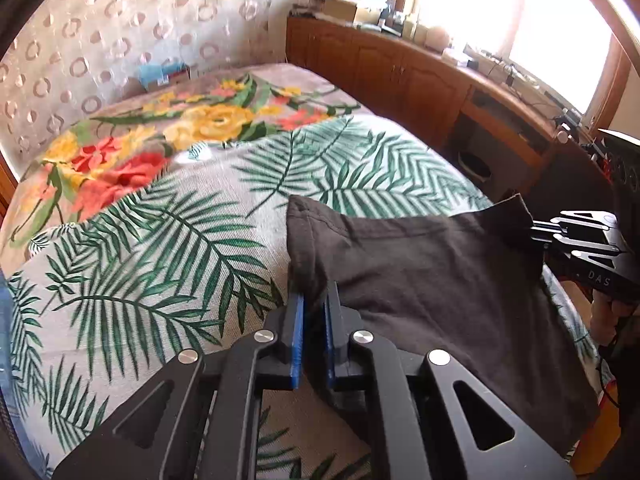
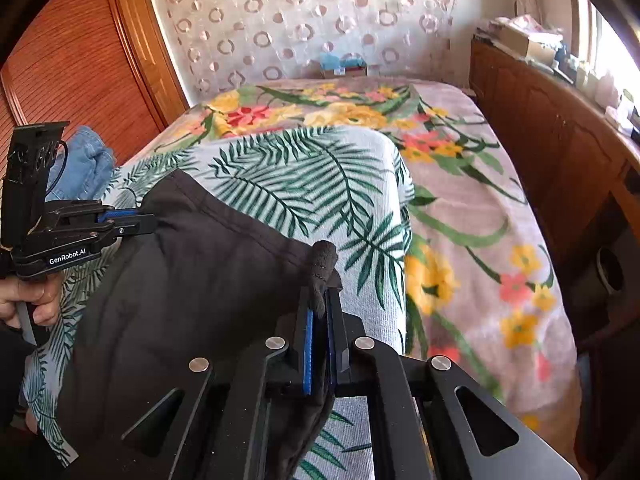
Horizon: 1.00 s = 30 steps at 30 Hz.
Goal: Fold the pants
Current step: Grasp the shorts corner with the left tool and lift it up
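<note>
Dark brown pants [image 1: 432,280] lie on the leaf-print cover of the bed, stretched between both grippers; they also show in the right wrist view [image 2: 180,280]. My left gripper [image 1: 315,300] is shut on the pants' left edge, near a corner. It also shows in the right wrist view [image 2: 148,218] pinching the far corner. My right gripper [image 2: 320,300] is shut on the other corner, a bunch of fabric sticking up between its blue pads. It shows in the left wrist view [image 1: 538,230] at the pants' right corner. Both corners are lifted slightly off the bed.
The bed carries a leaf-print cover [image 1: 160,260] over a floral blanket [image 1: 200,124]. A wooden cabinet [image 1: 420,76] with clutter runs along the right side under a window. Blue jeans [image 2: 84,164] lie at the bed's left edge by wooden doors [image 2: 80,60].
</note>
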Motion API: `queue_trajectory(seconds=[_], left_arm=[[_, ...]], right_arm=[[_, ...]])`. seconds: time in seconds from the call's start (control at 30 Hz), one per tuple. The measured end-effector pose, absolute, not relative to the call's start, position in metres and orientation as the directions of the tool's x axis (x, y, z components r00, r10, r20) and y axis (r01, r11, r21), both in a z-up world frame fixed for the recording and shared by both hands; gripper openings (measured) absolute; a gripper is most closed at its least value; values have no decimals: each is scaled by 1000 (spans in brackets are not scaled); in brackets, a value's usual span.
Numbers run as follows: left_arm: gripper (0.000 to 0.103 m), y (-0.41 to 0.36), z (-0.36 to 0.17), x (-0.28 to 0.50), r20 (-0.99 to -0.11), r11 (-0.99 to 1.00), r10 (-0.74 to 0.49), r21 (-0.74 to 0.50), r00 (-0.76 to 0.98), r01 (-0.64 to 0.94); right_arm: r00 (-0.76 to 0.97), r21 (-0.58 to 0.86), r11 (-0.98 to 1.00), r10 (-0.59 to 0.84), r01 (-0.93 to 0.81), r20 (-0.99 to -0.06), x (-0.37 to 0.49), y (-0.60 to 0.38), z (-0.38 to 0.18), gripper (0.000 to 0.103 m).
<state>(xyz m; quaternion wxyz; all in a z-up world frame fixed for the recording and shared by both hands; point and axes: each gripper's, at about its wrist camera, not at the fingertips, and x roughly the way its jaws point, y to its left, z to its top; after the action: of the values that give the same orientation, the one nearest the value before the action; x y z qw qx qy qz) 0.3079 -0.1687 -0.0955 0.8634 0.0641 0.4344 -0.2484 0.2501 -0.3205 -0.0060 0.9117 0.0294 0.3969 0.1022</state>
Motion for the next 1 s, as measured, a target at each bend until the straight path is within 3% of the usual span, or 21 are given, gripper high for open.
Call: queue_trajectory(seconds=[0.6,1.0], left_arm=[[9,-86,55,178,-502,879,-424,-29,754,476],[9,-23,109,98,-378,916,-361,29,853,400]], right_arm=[[856,31,968,234,-248,-461,135,-253,108,5],[875,-37,929,334,-369,-350,62,-202,139,5]])
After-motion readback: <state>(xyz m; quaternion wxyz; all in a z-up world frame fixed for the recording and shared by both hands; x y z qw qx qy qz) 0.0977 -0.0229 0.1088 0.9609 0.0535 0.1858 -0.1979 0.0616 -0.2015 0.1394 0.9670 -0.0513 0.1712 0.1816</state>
